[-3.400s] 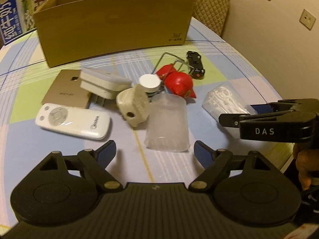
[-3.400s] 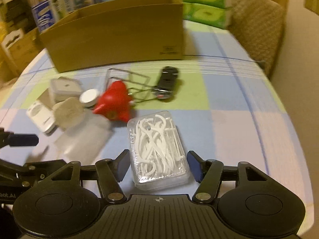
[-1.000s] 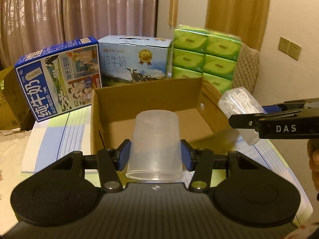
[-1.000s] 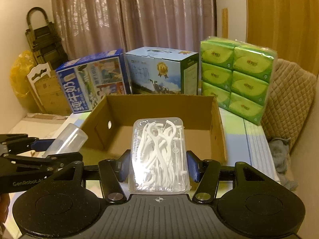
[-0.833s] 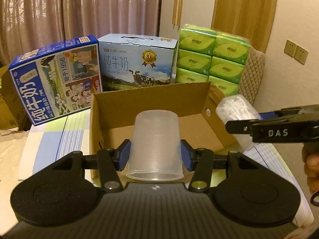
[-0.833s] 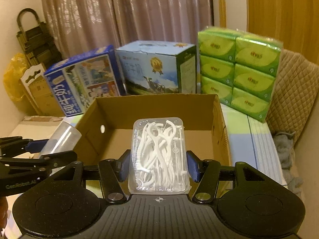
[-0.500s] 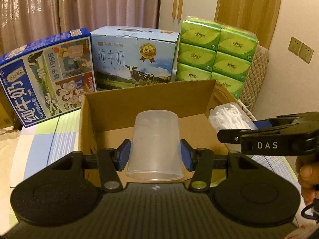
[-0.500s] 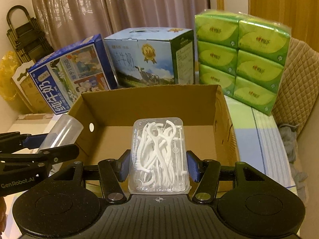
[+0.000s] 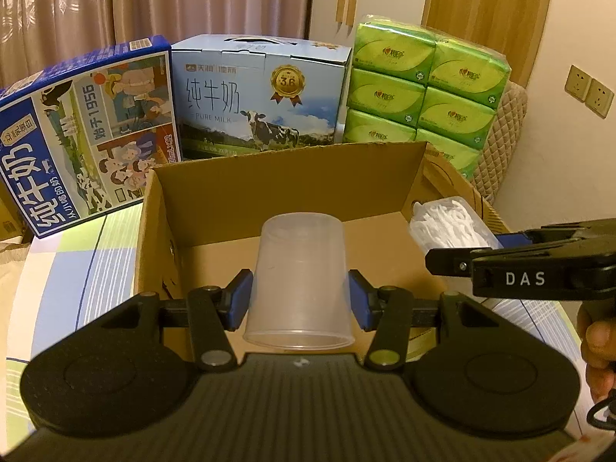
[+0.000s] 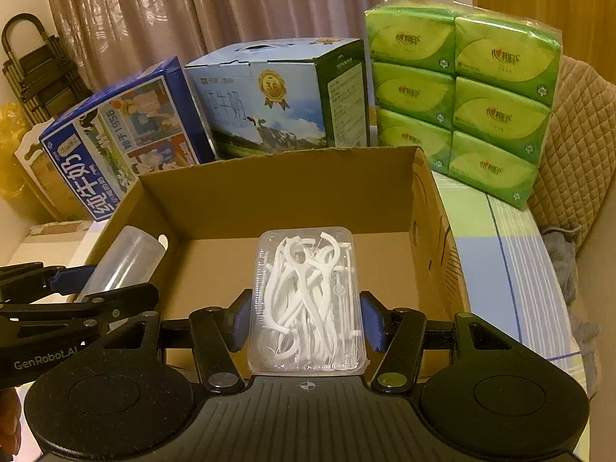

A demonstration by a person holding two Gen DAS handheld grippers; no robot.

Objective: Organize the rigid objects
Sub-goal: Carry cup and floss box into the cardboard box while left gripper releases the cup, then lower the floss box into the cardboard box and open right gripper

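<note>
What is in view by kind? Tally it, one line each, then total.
Clear plastic cup, in the left gripper: 1
Clear box of floss picks, in the right gripper: 1
Open cardboard box: 1
Milk cartons: 2
Green tissue packs bundle: 1
Total: 6

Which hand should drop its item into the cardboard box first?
Either; slight edge to the right. The right gripper holds the floss pick case over the cardboard box floor. The left gripper holds the plastic cup nearer the box's front edge.
</note>
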